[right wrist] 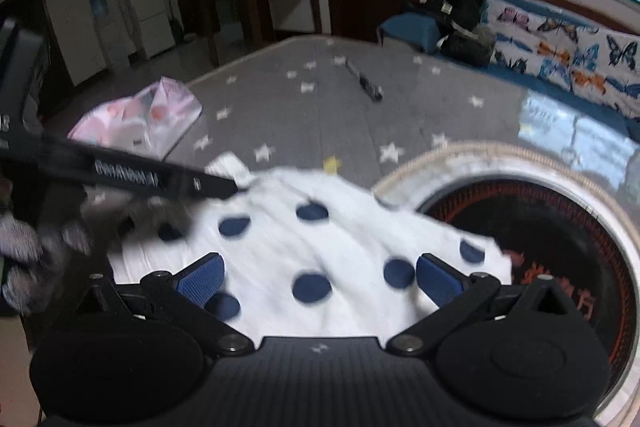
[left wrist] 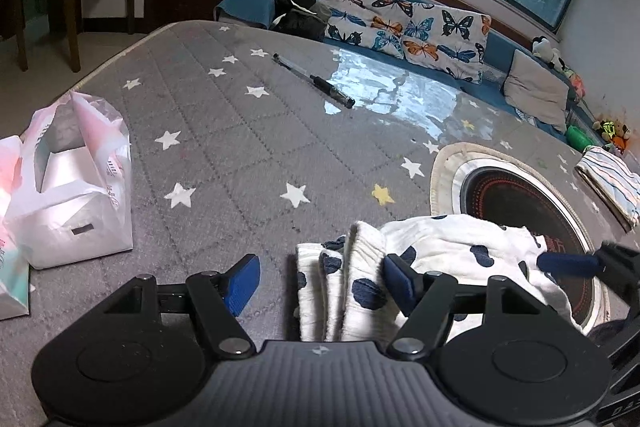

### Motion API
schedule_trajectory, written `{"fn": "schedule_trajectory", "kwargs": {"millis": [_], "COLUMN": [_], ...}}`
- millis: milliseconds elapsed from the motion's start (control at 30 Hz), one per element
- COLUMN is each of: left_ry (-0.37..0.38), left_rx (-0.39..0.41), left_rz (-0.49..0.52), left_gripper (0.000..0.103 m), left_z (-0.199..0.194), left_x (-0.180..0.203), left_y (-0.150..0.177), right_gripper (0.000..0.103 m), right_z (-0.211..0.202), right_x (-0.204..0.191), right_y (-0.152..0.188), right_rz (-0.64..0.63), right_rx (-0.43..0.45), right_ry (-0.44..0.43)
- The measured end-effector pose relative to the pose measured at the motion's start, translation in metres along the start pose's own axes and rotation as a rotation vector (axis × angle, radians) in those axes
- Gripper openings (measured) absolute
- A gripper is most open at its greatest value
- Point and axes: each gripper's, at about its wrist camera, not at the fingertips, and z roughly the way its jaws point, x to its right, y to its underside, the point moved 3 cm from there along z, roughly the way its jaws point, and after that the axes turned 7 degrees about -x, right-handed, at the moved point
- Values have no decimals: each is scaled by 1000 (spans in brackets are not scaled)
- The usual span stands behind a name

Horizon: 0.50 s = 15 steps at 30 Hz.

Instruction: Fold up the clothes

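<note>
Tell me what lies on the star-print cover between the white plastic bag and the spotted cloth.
Nothing: in the left wrist view the grey star-print cover is bare between the white plastic bag and the spotted cloth. The pen lies farther back.

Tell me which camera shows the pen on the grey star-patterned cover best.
The left wrist view. There the pen lies sharp and unobstructed on the grey cover, near a shiny patch, its full length visible. The right wrist view shows the same pen smaller and blurred, so its details are lost.
</note>
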Motion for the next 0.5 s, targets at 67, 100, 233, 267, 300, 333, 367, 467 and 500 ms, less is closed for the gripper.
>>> {"fn": "schedule_trajectory", "kwargs": {"millis": [67,100,233,267,300,333,367,467,500], "left_ry": [-1,-2,-4,-4,-4,-3,-2,5,9], "left_rx": [0,0,-2,-4,-5,-2,1,20,30], "left_rz": [1,1,0,0,0,-1,-3,-10,-13], "left_gripper": [71,71,72,73,73,73,73,72,72], "left_z": [0,0,1,1,1,0,-1,-10,-15], "left_x": [0,0,-1,-1,-1,-2,-2,-5,-6], "left_y": [0,1,2,2,3,3,3,4,4], "right_gripper": [103,103,103,103,103,103,103,103,103], "right_z": [5,8,29,29,30,28,23,7,1], "right_x": [-7,-10,-21,-23,-25,-26,-27,-30,-32], "right_y": [-3,-3,6,8,10,10,9,8,9], "right_rz": [-5,-6,-44,-53,-62,-69,-74,-88,-95], "right_rx": [-5,-15,-77,-79,-82,-79,-70,-40,-32], "right_ry": [-3,-4,29,39,49,55,59,57,50]}}
